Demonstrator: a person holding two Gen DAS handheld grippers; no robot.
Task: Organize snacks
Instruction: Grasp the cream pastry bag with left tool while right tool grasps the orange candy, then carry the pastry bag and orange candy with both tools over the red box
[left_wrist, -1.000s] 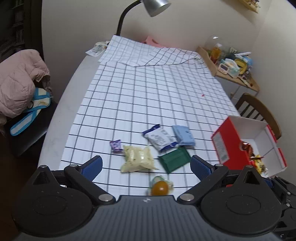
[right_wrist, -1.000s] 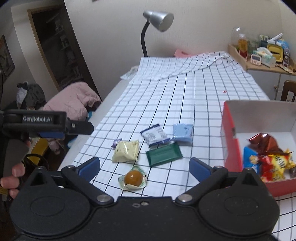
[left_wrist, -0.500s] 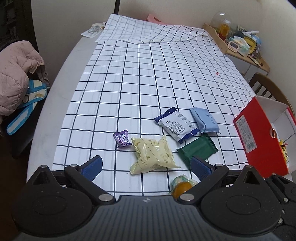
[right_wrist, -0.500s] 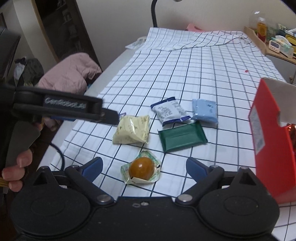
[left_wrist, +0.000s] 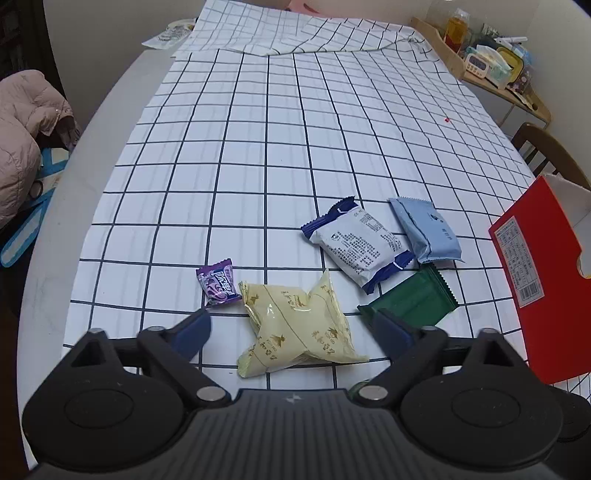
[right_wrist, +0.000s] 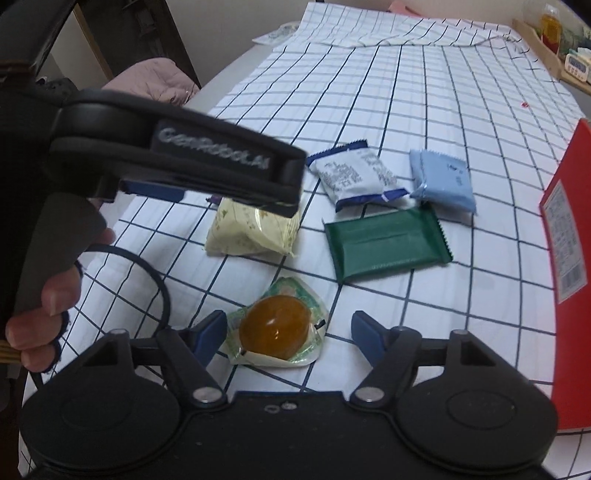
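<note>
Snacks lie on a checked tablecloth (left_wrist: 258, 147). A pale yellow packet (left_wrist: 295, 325) sits between the open fingers of my left gripper (left_wrist: 291, 328). Near it are a small purple candy (left_wrist: 218, 282), a white-and-navy packet (left_wrist: 356, 245), a light blue packet (left_wrist: 424, 230) and a dark green packet (left_wrist: 410, 299). My right gripper (right_wrist: 288, 334) is open around a wrapped orange-brown jelly (right_wrist: 275, 326). In the right wrist view the left gripper (right_wrist: 207, 162) hovers over the yellow packet (right_wrist: 251, 229), beside the green packet (right_wrist: 384, 242). A red box (left_wrist: 543, 273) stands at the right.
A wooden chair (left_wrist: 546, 147) and a cluttered shelf (left_wrist: 491, 62) stand at the right. A pink jacket (left_wrist: 22, 129) lies on a seat at the left. The cloth is bunched at the far end (left_wrist: 314, 33). The red box's side (right_wrist: 569, 240) is close to my right gripper.
Both grippers have moved forward and down toward the snacks. The left gripper now straddles the yellow packet and the right gripper straddles the jelly. The box's inside has left view.
</note>
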